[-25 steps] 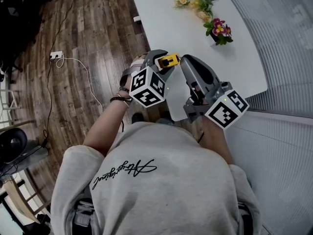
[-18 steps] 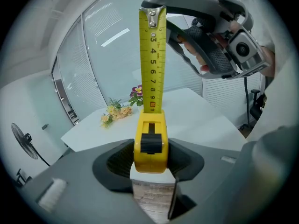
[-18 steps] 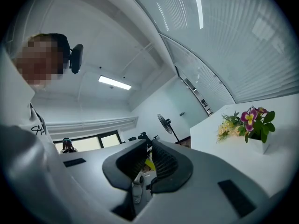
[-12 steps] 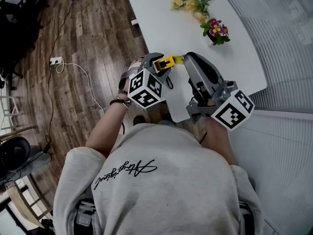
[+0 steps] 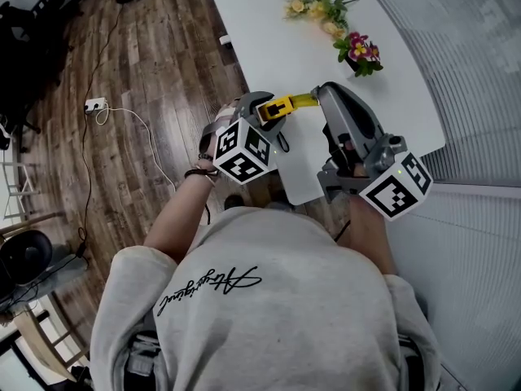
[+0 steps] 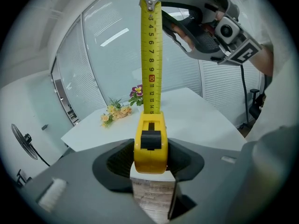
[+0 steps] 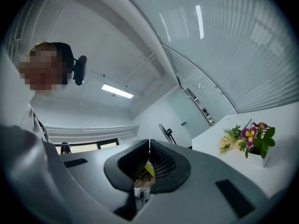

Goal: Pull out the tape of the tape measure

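A yellow tape measure (image 5: pixel 275 107) sits between the pads of my left gripper (image 5: pixel 265 106), over the near edge of the white table. In the left gripper view its case (image 6: pixel 150 141) is clamped in the left gripper (image 6: pixel 150 157). The yellow tape (image 6: pixel 152 55) runs straight up from it to the right gripper (image 6: pixel 150 0). In the head view the tape (image 5: pixel 303 98) spans the short gap to my right gripper (image 5: pixel 321 93), which is shut on its end. The right gripper view shows the right gripper (image 7: pixel 149 147) with its jaws together and a sliver of yellow tape (image 7: pixel 149 168) pinched between them.
The white table (image 5: pixel 285 47) carries a spray of yellow flowers (image 5: pixel 320 8) and a small pot of purple flowers (image 5: pixel 359 50) at its far side. A power strip with a white cable (image 5: pixel 96 103) lies on the wood floor at left. Blinds run along the right.
My right gripper has moved away from the left one, to the right in the head view, and more yellow tape now shows between them. The left gripper has kept still.
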A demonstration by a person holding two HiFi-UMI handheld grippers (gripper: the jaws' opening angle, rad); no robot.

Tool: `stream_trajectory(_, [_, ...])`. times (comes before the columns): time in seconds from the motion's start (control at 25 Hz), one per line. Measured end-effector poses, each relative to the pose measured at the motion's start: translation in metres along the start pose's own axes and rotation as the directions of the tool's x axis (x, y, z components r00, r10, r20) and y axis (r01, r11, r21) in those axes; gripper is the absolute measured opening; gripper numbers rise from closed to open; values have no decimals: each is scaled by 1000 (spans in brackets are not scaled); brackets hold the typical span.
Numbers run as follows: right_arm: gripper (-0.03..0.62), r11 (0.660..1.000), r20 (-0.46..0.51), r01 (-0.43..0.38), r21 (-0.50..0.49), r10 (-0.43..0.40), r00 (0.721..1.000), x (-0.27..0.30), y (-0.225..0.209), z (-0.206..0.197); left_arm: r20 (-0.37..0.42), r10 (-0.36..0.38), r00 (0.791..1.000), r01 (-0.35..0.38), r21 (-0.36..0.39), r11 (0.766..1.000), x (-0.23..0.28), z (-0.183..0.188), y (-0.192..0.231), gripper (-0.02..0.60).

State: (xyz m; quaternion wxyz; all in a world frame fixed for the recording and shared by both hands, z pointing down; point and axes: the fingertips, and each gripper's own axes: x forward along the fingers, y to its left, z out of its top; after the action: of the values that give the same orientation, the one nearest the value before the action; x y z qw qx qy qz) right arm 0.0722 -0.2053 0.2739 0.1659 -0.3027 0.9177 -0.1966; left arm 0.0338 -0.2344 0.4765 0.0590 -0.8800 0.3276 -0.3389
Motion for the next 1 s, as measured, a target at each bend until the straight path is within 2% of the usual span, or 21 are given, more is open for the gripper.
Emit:
stream_trajectory(0.16, [2,1000,25,-2,20,1,1000,-1,-4,-1,21,21,1000,-21,-11,1000,-4,5,2,189])
stream_trajectory(0.32, [0,991,66,-39,132,30,997,0,-3,-2,34,18,999,-17,-15,1000,-6,11,0,189])
stream_trajectory(0.6, [0,969,140,-96,228,65,988,0,2,11,25,40,999,-40,-13,999,-10,13,6,189])
stream_trajectory(0.88, [0,887,216,-156,434,66,974,2,-4,9,3,63,998,-63,-16,998,-14,8,10,189])
stream_trajectory(1.0, [0,853,248,-187,487,70,966,2,-6,12,-5,68,998,-68,-16,998,-14,7,12,189])
